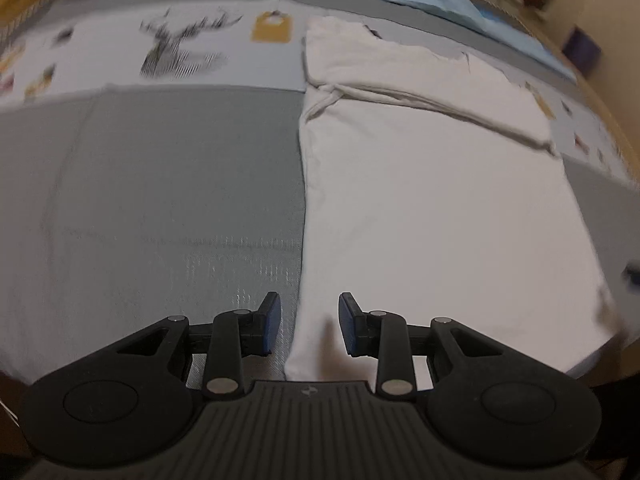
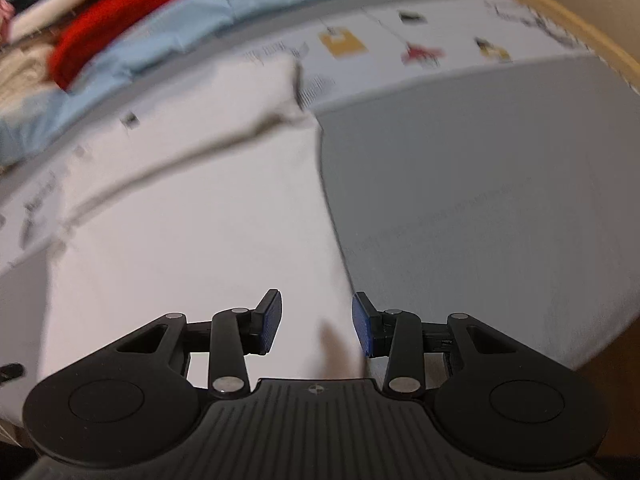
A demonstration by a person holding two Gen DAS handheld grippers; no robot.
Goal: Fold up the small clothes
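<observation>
Left wrist view: the left gripper (image 1: 309, 326) stands partly open, nothing between its blue pads. The white garment (image 1: 432, 216) lies flat ahead and to its right; the garment's left edge runs straight forward from between the fingers. Bare grey bedcover (image 1: 168, 184) left of it.

Right wrist view: the right gripper (image 2: 316, 328) is partly open and empty. White garment (image 2: 192, 232) ahead-left, its right edge passing between the fingers; open grey bedcover (image 2: 480, 184) to the right.
</observation>
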